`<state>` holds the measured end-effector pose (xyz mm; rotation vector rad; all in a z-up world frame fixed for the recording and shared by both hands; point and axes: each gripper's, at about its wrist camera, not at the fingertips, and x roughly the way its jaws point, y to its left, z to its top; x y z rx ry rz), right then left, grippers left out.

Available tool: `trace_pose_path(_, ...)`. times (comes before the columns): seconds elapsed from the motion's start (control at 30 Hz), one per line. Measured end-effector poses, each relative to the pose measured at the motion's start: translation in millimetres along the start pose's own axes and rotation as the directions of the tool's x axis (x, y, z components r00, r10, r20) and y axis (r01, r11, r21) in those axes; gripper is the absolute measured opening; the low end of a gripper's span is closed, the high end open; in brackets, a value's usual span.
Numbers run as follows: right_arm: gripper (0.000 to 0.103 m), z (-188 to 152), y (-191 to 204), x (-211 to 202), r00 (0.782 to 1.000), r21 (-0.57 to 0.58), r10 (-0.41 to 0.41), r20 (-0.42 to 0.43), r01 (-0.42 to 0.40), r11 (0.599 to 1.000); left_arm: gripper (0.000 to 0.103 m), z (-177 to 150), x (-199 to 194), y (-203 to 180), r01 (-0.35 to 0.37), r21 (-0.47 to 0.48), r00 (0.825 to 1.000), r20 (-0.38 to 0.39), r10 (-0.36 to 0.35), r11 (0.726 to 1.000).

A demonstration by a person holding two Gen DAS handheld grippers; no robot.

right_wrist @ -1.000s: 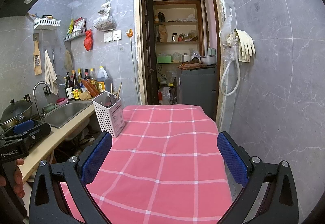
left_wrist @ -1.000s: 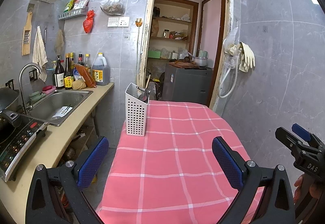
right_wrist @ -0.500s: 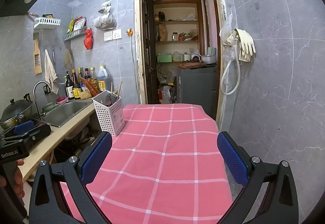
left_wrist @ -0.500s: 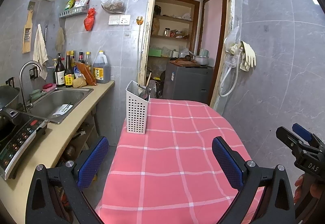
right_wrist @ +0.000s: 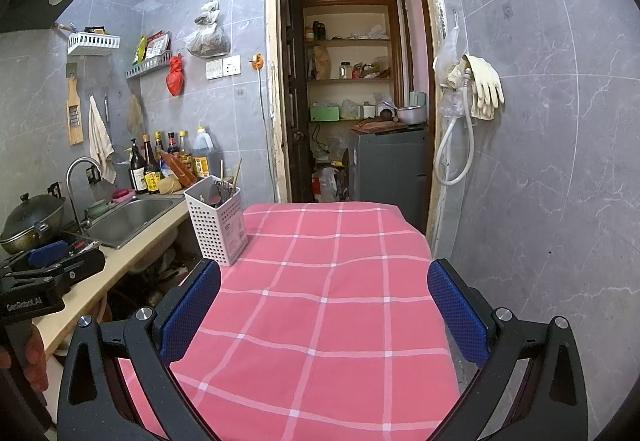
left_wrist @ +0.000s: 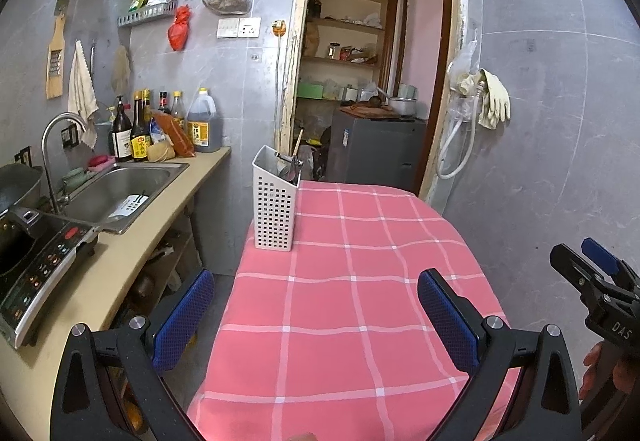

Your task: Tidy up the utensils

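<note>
The surface (left_wrist: 352,301) is the biggest thing here, a table under a pink cloth with white checks, its far edge toward an open doorway (right_wrist: 352,81) and its left edge alongside a beige kitchen counter (left_wrist: 132,241). Set into that counter is a steel sink (left_wrist: 120,189) with a curved tap (left_wrist: 52,145), and bottles (left_wrist: 160,121) stand in a row along the counter's back edge by the wall.

Near the far left corner of the surface stands a white perforated utensil holder (left_wrist: 275,209), upright, its base on the cloth close to the left edge. The utensils (right_wrist: 220,193) are inside it: metal spoon bowls and a couple of wooden sticks poke above its rim. The cloth around it is bare.

The left gripper (left_wrist: 316,311) hangs over the near end of the surface, its blue-padded fingers (left_wrist: 182,317) spread wide with nothing between them. The right gripper (right_wrist: 324,309) is likewise over the near end, fingers (right_wrist: 456,309) equally wide apart and holding nothing. Each gripper is well apart from the holder. A hand (left_wrist: 600,369) shows at the right margin of the left wrist view, gripping the other tool's handle.
</note>
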<state>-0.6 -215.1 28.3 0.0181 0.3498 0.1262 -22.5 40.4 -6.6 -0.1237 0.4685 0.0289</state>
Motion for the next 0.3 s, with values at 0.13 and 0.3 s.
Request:
trace_pose_path(0.13, 0.102, 0.8, -0.2, 0.3, 1.000, -0.001, 0.001, 0.001, -0.001, 1.000, 0.102, -0.5, 0.3, 2.1, -0.008, 0.001, 1.000, -0.003, 0.008, 1.000)
trace_pose_path(0.3, 0.102, -2.1, 0.7, 0.4, 1.000, -0.001, 0.003, -0.002, -0.003, 1.000, 0.102, -0.9, 0.7, 2.5, -0.010, 0.009, 1.000, -0.007, 0.010, 1.000)
